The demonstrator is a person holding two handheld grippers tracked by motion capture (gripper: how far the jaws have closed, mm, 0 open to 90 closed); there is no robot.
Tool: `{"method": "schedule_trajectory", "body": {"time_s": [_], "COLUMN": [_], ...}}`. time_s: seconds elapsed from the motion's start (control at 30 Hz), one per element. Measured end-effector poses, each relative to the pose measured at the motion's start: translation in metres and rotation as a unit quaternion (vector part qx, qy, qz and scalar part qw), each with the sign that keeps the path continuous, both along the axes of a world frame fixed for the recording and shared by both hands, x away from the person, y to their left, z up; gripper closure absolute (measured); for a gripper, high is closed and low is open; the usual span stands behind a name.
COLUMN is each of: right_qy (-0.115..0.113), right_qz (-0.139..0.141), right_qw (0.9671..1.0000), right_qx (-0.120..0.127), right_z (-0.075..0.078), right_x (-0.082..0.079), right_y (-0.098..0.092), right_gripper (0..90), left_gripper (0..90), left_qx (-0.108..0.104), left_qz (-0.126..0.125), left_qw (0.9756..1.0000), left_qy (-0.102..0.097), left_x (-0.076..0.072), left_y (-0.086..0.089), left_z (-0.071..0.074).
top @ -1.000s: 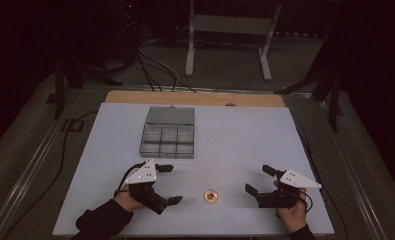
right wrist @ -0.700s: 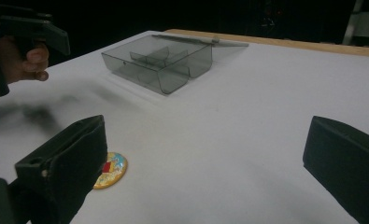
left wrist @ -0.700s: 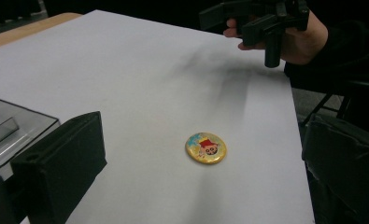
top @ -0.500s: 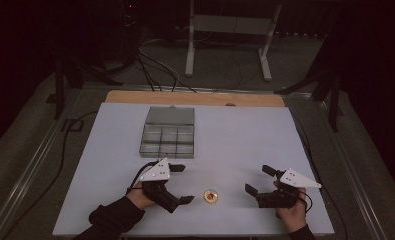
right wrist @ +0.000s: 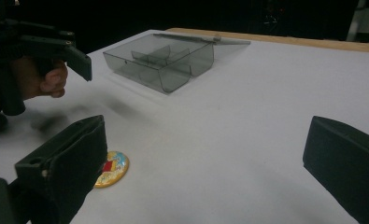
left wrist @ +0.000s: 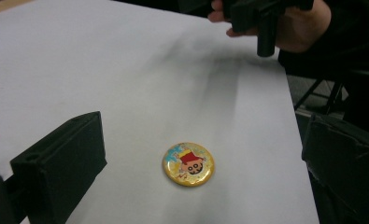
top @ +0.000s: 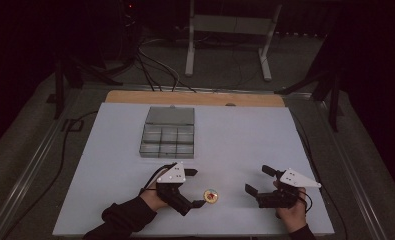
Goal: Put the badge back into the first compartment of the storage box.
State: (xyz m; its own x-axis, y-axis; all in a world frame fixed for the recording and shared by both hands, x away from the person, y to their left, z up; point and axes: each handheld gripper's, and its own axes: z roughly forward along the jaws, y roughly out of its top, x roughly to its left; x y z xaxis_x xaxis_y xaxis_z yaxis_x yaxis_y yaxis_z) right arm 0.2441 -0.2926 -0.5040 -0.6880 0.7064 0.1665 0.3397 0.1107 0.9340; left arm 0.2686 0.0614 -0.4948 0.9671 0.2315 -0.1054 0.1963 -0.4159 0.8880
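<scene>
Jaws spread wide on both sides, nothing held: our left gripper [top: 195,187] stands released with the round badge [top: 211,196] lying flat on the tabletop [top: 245,140] just ahead of it, and in the left gripper view the badge [left wrist: 188,164] sits between the two black jaws, a little nearer the right-hand one in that view and not touching either. Our right gripper [top: 259,180] is likewise released, resting apart from the badge on its other side; in the right gripper view the badge [right wrist: 111,169] peeks out beside the left-hand jaw, off the line between the two. So the left hand is clearly the nearer and better aligned. The badge is a disc, so it has no long axis to square up to; we judge that the jaws only need to drop lower and close across its rim. The clear compartment box [top: 167,131] lies farther back on the tabletop, lid open, well apart from the badge.
</scene>
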Motion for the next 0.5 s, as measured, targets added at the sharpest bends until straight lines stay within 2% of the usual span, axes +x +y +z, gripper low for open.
{"method": "schedule_trajectory", "body": {"time_s": [0.27,0.5], "right_qy": [0.001,0.003], "right_qz": [0.001,0.002], "right_qw": [1.0,1.0], "right_qx": [-0.001,0.0], "right_z": [0.0,0.0], "right_x": [0.0,0.0], "right_y": [0.0,0.0], "right_gripper": [0.0,0.0], "left_gripper": [0.3,2.2], "left_qx": [0.02,0.032], "left_qz": [-0.009,-0.005], "left_qw": [0.9997,0.9994], "left_qy": [-0.002,0.008], "left_x": [-0.001,0.001], "left_y": [-0.012,-0.022], "left_z": [-0.009,-0.014]}}
